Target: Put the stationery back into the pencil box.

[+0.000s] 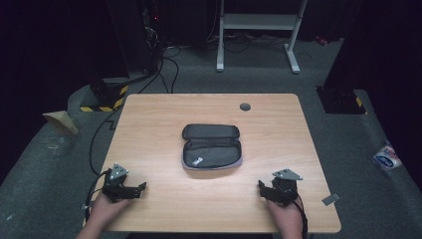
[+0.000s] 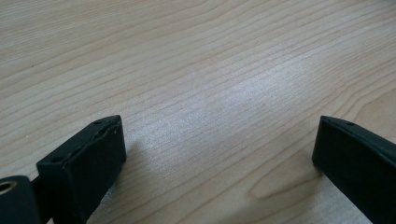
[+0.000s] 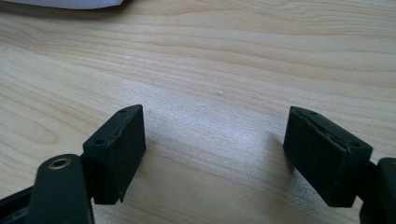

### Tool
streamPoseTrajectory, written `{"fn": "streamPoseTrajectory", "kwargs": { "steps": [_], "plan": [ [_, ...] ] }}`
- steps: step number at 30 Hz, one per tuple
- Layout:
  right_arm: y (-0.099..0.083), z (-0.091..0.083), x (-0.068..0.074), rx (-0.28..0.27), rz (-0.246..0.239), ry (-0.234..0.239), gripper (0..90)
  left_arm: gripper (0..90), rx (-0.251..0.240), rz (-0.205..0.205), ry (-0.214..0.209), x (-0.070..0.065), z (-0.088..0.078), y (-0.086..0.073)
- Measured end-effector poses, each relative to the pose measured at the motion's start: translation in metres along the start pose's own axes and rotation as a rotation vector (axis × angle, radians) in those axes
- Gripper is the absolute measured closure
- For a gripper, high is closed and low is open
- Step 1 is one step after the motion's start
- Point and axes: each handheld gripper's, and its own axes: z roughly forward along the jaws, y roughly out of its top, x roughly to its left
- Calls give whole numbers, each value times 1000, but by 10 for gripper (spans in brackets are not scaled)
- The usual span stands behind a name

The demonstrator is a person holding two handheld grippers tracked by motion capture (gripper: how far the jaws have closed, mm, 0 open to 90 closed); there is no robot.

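Case: your open black case (image 1: 212, 147) lies flat in the middle of the table (image 1: 278, 124), lid flap toward the far edge, a small white logo on the near half's lining. Neither gripper touches it.
Left gripper: your left gripper (image 1: 142, 188) rests low at the table's near left corner, well apart from the case. In the left gripper view (image 2: 219, 154) its jaws stand wide, with bare wood between them and nothing held.
Right gripper: your right gripper (image 1: 260, 186) sits at the near right, also well apart from the case. In the right gripper view (image 3: 212, 140) its jaws are wide apart over bare wood, holding nothing; a pale strip shows at the top left edge of that view, too little of it to identify.
Hands: your left hand (image 1: 104, 209) and right hand (image 1: 286, 219) come in from the near edge, each wrapped around its gripper.
Table extras: a small grey disc (image 1: 245, 106) sits near the far edge, right of centre.
Floor: a blue-and-white packet (image 1: 387, 157) lies on the carpet to the right.
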Motion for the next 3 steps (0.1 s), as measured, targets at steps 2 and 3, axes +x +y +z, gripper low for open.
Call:
{"fn": "streamPoseTrajectory", "kwargs": {
  "steps": [2, 3],
  "plan": [
    [0, 0, 0, -1, -1, 0, 212, 29, 0, -1, -1, 0, 0, 0],
    [0, 0, 0, -1, -1, 1, 213, 29, 0, -2, 0, 0, 0, 0]
  ]
}}
